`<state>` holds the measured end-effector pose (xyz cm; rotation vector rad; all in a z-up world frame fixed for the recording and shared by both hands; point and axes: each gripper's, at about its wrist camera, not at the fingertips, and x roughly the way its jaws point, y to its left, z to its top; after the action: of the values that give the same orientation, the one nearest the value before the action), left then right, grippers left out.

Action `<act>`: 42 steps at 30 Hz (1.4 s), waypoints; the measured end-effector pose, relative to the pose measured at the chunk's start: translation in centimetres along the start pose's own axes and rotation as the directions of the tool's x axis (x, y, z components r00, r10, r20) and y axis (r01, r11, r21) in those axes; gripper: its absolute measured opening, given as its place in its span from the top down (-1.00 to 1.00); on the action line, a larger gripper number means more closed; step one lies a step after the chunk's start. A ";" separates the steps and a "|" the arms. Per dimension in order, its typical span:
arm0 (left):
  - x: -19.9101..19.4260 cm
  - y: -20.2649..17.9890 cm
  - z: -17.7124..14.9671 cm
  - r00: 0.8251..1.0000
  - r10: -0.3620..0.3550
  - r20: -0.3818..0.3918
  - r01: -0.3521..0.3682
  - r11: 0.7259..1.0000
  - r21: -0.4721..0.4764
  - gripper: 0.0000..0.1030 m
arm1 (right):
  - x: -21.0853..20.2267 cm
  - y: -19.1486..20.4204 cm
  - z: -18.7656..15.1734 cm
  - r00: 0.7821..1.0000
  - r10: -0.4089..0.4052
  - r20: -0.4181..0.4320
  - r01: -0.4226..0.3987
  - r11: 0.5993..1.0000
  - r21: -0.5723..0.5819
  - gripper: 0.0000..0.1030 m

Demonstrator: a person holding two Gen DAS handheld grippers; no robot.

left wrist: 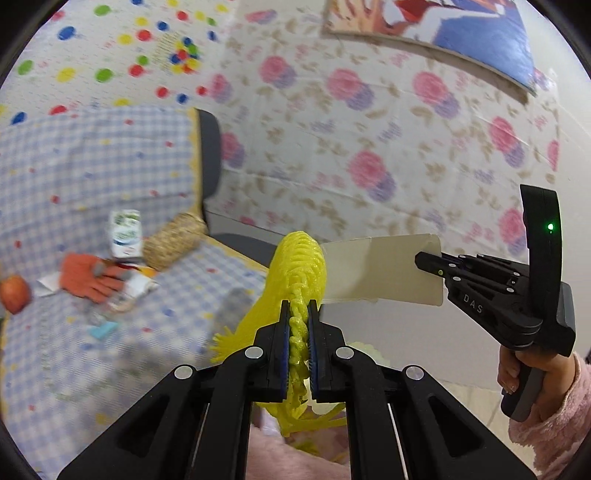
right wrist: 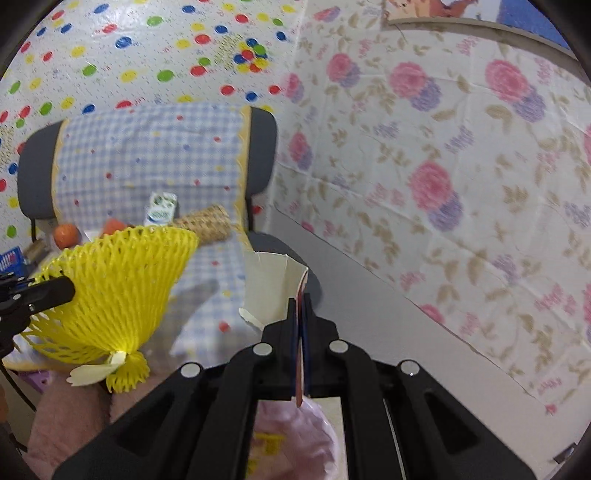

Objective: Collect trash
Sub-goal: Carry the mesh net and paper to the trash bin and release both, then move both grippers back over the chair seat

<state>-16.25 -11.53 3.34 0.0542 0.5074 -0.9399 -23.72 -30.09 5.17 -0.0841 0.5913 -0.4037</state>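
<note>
A home room: floral wallpaper point(right wrist: 424, 177), a chair point(right wrist: 258, 155) draped in checked cloth point(left wrist: 92, 166), and a wall poster point(left wrist: 443, 29).

I see ribbed yellow foam netting point(left wrist: 295, 266), a matt cardboard piece point(left wrist: 380, 269), checked cloth point(left wrist: 92, 162) on the chair, and my matt black plastic claws.

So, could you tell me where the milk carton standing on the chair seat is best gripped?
Probably across the milk carton at its flat side panels, mid-height, coming from the front of the seat. It stands upright, with the woven roll close on its right and an orange glove in front, so approach slightly high.
</note>
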 end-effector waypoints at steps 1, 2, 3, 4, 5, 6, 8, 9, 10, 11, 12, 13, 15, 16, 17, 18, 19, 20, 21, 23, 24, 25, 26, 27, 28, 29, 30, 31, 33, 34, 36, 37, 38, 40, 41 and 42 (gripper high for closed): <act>0.6 -0.5 -0.4 1.000 -0.020 -0.015 0.020 1.000 0.004 0.84 | -0.2 -0.7 -0.9 1.000 -0.017 -0.026 0.017 1.000 0.006 0.95; 1.3 -1.0 -0.9 0.999 -0.037 -0.032 0.037 0.999 0.005 0.84 | -0.2 -1.1 -1.5 0.999 -0.025 -0.042 0.026 1.000 0.010 0.95; 2.2 -1.4 -1.4 0.997 -0.049 -0.058 0.049 0.999 0.003 0.84 | -0.3 -1.5 -2.2 0.998 -0.034 -0.062 0.035 0.999 0.012 0.94; 2.9 -1.7 -1.8 0.995 -0.060 -0.078 0.061 0.998 0.003 0.84 | -0.3 -2.0 -3.1 0.995 -0.046 -0.086 0.047 0.999 0.016 0.94; 3.7 -2.1 -2.2 0.993 -0.063 -0.100 0.065 0.998 0.009 0.84 | -0.4 -2.2 -3.7 0.993 -0.052 -0.102 0.053 0.998 0.015 0.94; 4.1 -2.4 -2.6 0.991 -0.061 -0.118 0.063 0.998 0.017 0.84 | -0.3 -2.4 -4.3 0.991 -0.056 -0.119 0.059 0.998 0.015 0.94; 5.5 -2.9 -3.2 0.985 -0.051 -0.164 0.057 0.998 0.032 0.83 | 0.1 -2.7 -5.7 0.985 -0.063 -0.159 0.066 0.998 0.011 0.94; 6.0 -3.0 -3.4 0.983 -0.047 -0.178 0.054 0.998 0.033 0.83 | 0.4 -2.7 -6.2 0.982 -0.066 -0.176 0.069 0.998 0.008 0.94; 6.7 -3.1 -3.7 0.978 -0.044 -0.203 0.053 0.998 0.037 0.83 | 0.7 -2.7 -6.8 0.978 -0.068 -0.198 0.070 0.998 0.004 0.94; 7.1 -3.2 -4.0 0.975 -0.042 -0.219 0.052 0.998 0.039 0.83 | 1.0 -2.6 -7.1 0.975 -0.066 -0.211 0.068 0.998 0.000 0.94; 7.7 -3.3 -4.3 0.969 -0.046 -0.241 0.056 0.998 0.036 0.83 | 1.4 -2.5 -7.5 0.971 -0.063 -0.230 0.063 0.998 -0.007 0.94; 8.3 -3.3 -4.6 0.964 -0.055 -0.261 0.065 0.997 0.031 0.83 | 1.8 -2.5 -7.8 0.968 -0.062 -0.242 0.061 0.998 -0.012 0.94; 9.4 -3.2 -5.0 0.956 -0.056 -0.289 0.066 0.997 0.025 0.83 | 2.8 -2.3 -8.4 0.961 -0.055 -0.272 0.051 0.998 -0.022 0.94; 10.0 -3.1 -5.3 0.952 -0.054 -0.303 0.065 0.997 0.027 0.83 | 3.3 -2.3 -8.6 0.956 -0.051 -0.290 0.045 0.999 -0.028 0.94; 10.3 -3.0 -5.5 0.949 -0.047 -0.311 0.058 0.998 0.028 0.83 | 3.7 -2.2 -8.8 0.953 -0.045 -0.301 0.038 0.999 -0.030 0.93; 10.8 -2.8 -5.7 0.944 -0.047 -0.325 0.057 0.998 0.023 0.83 | 4.2 -2.0 -9.0 0.949 -0.041 -0.312 0.032 0.999 -0.034 0.94; 11.2 -2.7 -5.8 0.940 -0.052 -0.336 0.062 0.998 0.018 0.82 | 4.4 -1.9 -9.1 0.948 -0.036 -0.315 0.027 0.999 -0.034 0.94; 11.6 -2.5 -5.9 0.937 -0.047 -0.345 0.055 0.998 0.012 0.77 | 4.7 -1.9 -9.2 0.948 -0.022 -0.318 0.013 0.999 -0.030 0.93; 11.9 -2.5 -5.9 0.937 -0.045 -0.347 0.052 0.999 0.010 0.75 | 5.1 -1.8 -9.2 0.947 -0.011 -0.322 0.003 1.000 -0.025 0.92; 12.3 -2.3 -5.8 0.934 -0.043 -0.355 0.048 0.999 0.005 0.45 | 5.6 -1.7 -9.2 0.945 0.010 -0.328 -0.016 1.000 -0.016 0.84; 12.4 -2.2 -5.7 0.935 -0.039 -0.352 0.042 0.999 0.002 0.10 | 5.8 -1.8 -9.2 0.944 0.018 -0.330 -0.023 1.000 -0.010 0.68; 12.4 -1.9 -5.6 0.937 -0.034 -0.348 0.035 0.999 -0.005 -0.04 | 5.9 -1.8 -9.1 0.944 0.037 -0.329 -0.037 0.999 0.004 0.56; 12.1 -1.6 -5.4 0.940 -0.032 -0.339 0.028 0.999 -0.015 -0.14 | 6.0 -1.9 -8.9 0.945 0.050 -0.324 -0.048 0.999 0.014 0.37; 11.9 -1.3 -5.2 0.943 -0.029 -0.332 0.023 1.000 -0.020 -0.14 | 6.0 -2.1 -8.8 0.947 0.060 -0.316 -0.055 0.998 0.023 0.35; 11.5 -0.9 -4.8 0.947 -0.015 -0.321 0.008 1.000 -0.025 -0.14 | 5.8 -2.1 -8.4 0.950 0.062 -0.305 -0.056 0.998 0.027 0.35; 10.9 -0.4 -4.4 0.953 0.004 -0.304 -0.013 0.999 -0.029 -0.14 | 5.7 -2.1 -8.1 0.954 0.062 -0.294 -0.056 0.998 0.030 0.35; 10.4 -0.1 -4.1 0.957 0.016 -0.290 -0.027 0.999 -0.033 -0.14 | 5.6 -2.2 -7.9 0.956 0.065 -0.285 -0.057 0.998 0.034 0.35; 9.6 0.4 -3.7 0.963 0.035 -0.269 -0.047 0.998 -0.038 -0.14 | 5.5 -2.3 -7.5 0.960 0.071 -0.271 -0.060 0.997 0.047 0.35; 8.3 1.2 -3.0 0.969 0.070 -0.237 -0.083 0.996 -0.045 -0.14 | 5.4 -2.5 -6.9 0.963 0.089 -0.254 -0.073 0.995 0.071 0.35; 7.6 1.7 -2.8 0.970 0.089 -0.224 -0.102 0.994 -0.047 -0.14 | 5.3 -2.6 -6.5 0.965 0.102 -0.243 -0.083 0.993 0.088 0.35; 6.6 2.3 -2.4 0.971 0.120 -0.206 -0.133 0.990 -0.049 -0.14 | 5.2 -2.7 -5.9 0.966 0.132 -0.222 -0.109 0.988 0.113 0.35; 6.1 2.6 -2.3 0.971 0.131 -0.200 -0.144 0.988 -0.048 -0.14 | 5.0 -2.6 -5.6 0.967 0.143 -0.209 -0.120 0.985 0.122 0.35; 5.7 2.8 -2.2 0.970 0.145 -0.194 -0.156 0.987 -0.047 -0.14 | 4.9 -2.5 -5.3 0.968 0.151 -0.201 -0.127 0.984 0.126 0.35; 4.7 3.2 -1.9 0.969 0.173 -0.177 -0.183 0.982 -0.042 -0.14 | 4.7 -1.9 -4.8 0.969 0.168 -0.181 -0.147 0.981 0.123 0.35; 4.3 3.5 -1.8 0.968 0.186 -0.171 -0.196 0.980 -0.040 -0.14 | 4.6 -1.4 -4.4 0.970 0.174 -0.172 -0.155 0.981 0.117 0.35; 4.0 3.7 -1.7 0.965 0.201 -0.168 -0.210 0.977 -0.038 -0.14 | 4.6 -1.0 -4.0 0.970 0.184 -0.161 -0.167 0.980 0.111 0.35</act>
<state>-12.13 -11.95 -0.59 0.1326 0.6663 -0.7202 -22.82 -32.61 -0.32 0.0963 0.7409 -0.2680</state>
